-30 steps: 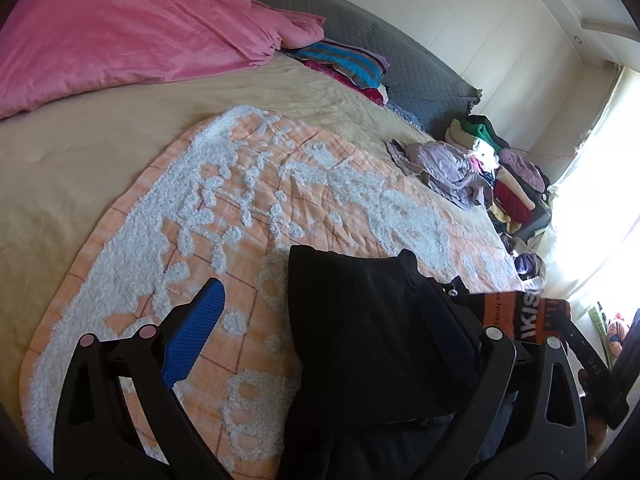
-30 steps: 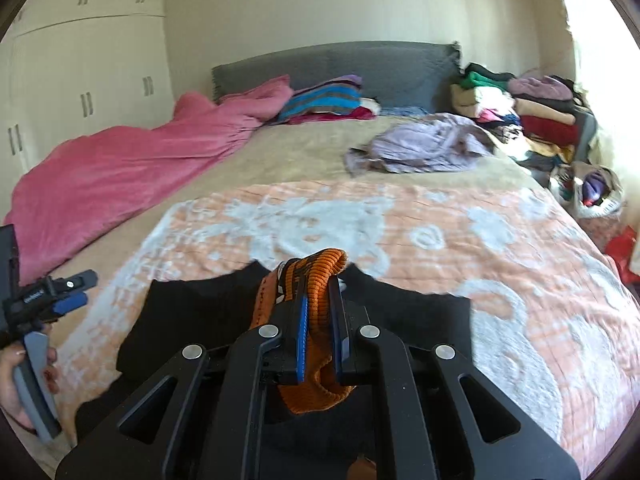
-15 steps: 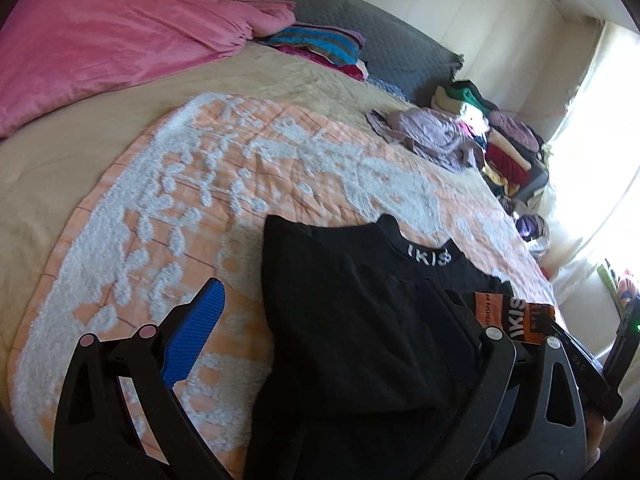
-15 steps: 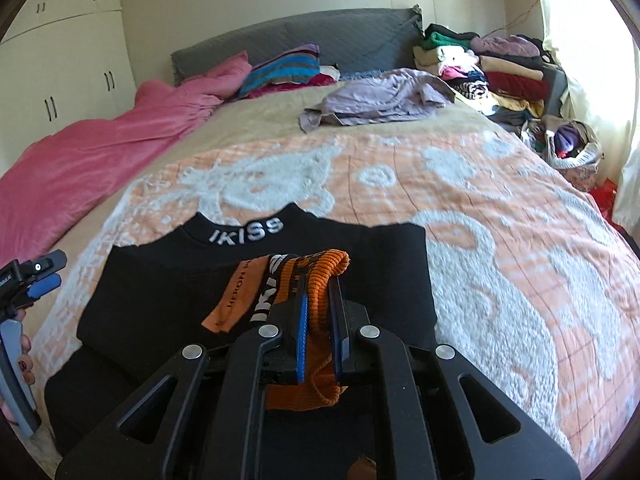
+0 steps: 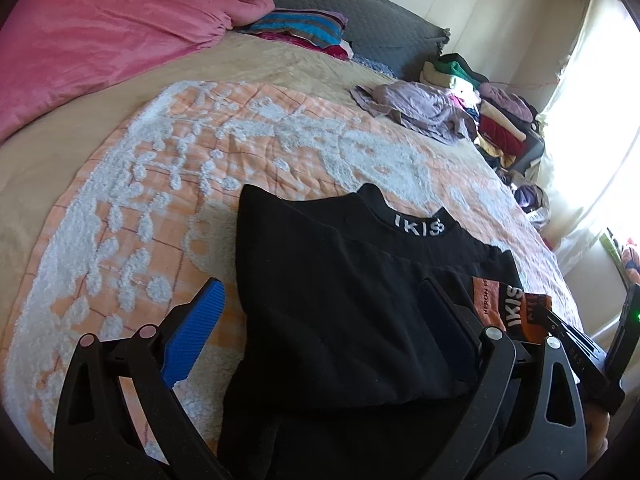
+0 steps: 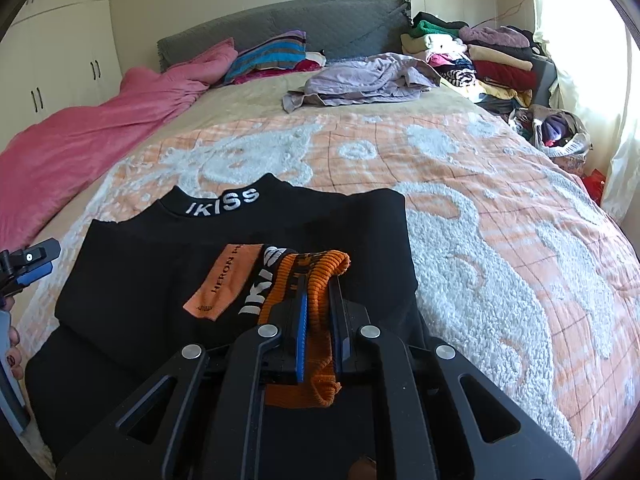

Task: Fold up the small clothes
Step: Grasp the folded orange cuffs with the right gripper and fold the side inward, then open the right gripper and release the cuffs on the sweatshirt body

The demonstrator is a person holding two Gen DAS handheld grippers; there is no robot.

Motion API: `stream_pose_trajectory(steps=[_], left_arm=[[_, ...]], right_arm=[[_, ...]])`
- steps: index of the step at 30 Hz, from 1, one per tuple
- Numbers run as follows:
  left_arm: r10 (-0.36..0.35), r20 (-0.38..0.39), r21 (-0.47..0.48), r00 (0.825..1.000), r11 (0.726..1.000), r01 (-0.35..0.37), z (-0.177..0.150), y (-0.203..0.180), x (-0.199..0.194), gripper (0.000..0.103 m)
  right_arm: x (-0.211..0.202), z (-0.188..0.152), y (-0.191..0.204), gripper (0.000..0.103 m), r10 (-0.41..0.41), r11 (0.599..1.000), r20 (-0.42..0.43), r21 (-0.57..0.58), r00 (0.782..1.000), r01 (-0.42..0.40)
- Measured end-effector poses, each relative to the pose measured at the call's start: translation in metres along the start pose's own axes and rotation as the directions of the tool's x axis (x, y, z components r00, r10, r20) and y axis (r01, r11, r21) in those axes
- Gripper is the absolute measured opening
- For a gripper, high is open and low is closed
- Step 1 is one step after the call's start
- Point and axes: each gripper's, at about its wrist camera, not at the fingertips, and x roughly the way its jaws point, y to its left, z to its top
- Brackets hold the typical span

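A black top (image 6: 168, 280) with white "IKISS" lettering on its collar lies on the near part of an orange-and-white tufted blanket (image 6: 500, 240) spread over the bed, collar toward the headboard; its body is doubled over itself, with the orange ribbed cuff (image 6: 316, 276) and an orange label brought up onto the black fabric. The right gripper (image 6: 320, 320) has its 2 fingers drawn narrow and clamped on that orange cuff, which bunches between the blue pads and sticks out in front of and behind them; the cuff sits over the middle of the top. The left gripper (image 5: 320, 316) stands with its fingers wide apart, the blue pad of one finger (image 5: 192, 332) over the blanket just beside the top's left edge, the other finger over the black fabric near the cuff; nothing is pinched between them. In the right wrist view part of a hand (image 6: 12, 344) holding the left gripper shows at the left border. Farther up the bed lie a crumpled lilac garment (image 6: 360, 80), a pink duvet (image 6: 100, 128) and striped pillows (image 6: 268, 56); a pile of folded clothes (image 6: 480, 56) sits beside the grey headboard (image 6: 280, 20).
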Motion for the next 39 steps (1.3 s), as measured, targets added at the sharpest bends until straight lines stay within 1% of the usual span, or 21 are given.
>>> stream_pose_trajectory(steps=[3,5,7,11,13,15,19,20,22,25,28,30,34,37,39], left_arm=[[-0.004,-0.012,0.019,1.0,1.0,0.004,-0.002,-0.005,0.003,0.089],[-0.007,-0.021,0.031,1.0,0.999,0.008,-0.003,-0.009,0.005,0.08],[-0.011,-0.03,0.043,0.999,0.999,0.012,-0.005,-0.012,0.006,0.075],[-0.013,-0.041,0.063,0.999,0.998,0.015,-0.008,-0.018,0.009,0.06],[-0.022,-0.048,0.072,0.999,0.997,0.025,-0.01,-0.021,0.01,0.055],[-0.029,-0.053,0.083,0.998,0.996,0.033,-0.011,-0.024,0.01,0.053],[-0.043,-0.081,0.11,0.996,0.993,0.052,-0.015,-0.031,0.013,0.045],[-0.041,-0.092,0.118,0.995,0.992,0.052,-0.017,-0.032,0.015,0.045],[-0.041,-0.108,0.131,0.993,0.99,0.055,-0.021,-0.035,0.016,0.045],[-0.012,-0.149,0.159,0.989,0.987,0.036,-0.028,-0.037,0.023,0.045],[0.007,-0.185,0.155,0.983,0.988,0.023,-0.036,-0.032,0.032,0.046],[0.001,-0.188,0.146,0.982,0.989,0.027,-0.037,-0.03,0.032,0.046],[0.007,-0.185,0.153,0.983,0.988,0.022,-0.038,-0.031,0.031,0.046],[0.009,-0.186,0.156,0.983,0.987,0.02,-0.04,-0.032,0.03,0.046],[0.01,-0.185,0.156,0.983,0.988,0.019,-0.04,-0.032,0.03,0.046]], right_arm=[[0.002,0.0,-0.001,0.01,-0.006,1.0,-0.011,0.001,1.0,0.006],[0.003,-0.001,-0.001,0.011,-0.019,1.0,-0.015,-0.003,1.0,0.019],[0.002,-0.002,-0.004,0.016,-0.033,0.999,-0.016,0.004,0.999,0.033],[-0.006,-0.004,-0.009,0.017,-0.07,0.998,0.003,0.011,0.998,0.07],[-0.009,-0.004,-0.01,0.019,-0.064,0.998,0.006,0.017,0.998,0.064],[-0.012,-0.003,-0.009,0.022,-0.056,0.998,0.006,0.013,0.998,0.056],[-0.016,-0.004,0.005,0.024,-0.025,0.999,0.003,-0.03,1.0,0.025],[-0.017,-0.005,0.009,0.025,-0.015,0.999,0.003,-0.041,1.0,0.015],[-0.016,-0.006,0.019,0.029,0.009,0.998,-0.009,-0.069,1.0,-0.009],[-0.015,-0.008,0.03,0.029,0.036,0.995,-0.025,-0.094,0.999,-0.039],[-0.013,-0.012,0.036,0.029,0.057,0.993,-0.043,-0.103,0.997,-0.061],[-0.008,-0.015,0.038,0.029,0.057,0.993,-0.064,-0.103,0.996,-0.063],[0.01,-0.025,0.031,0.029,0.041,0.996,-0.136,-0.078,0.99,-0.052],[0.015,-0.029,0.024,0.029,0.074,0.996,-0.139,-0.031,0.988,-0.079],[0.014,-0.029,0.023,0.029,0.081,0.996,-0.134,-0.019,0.988,-0.084]])
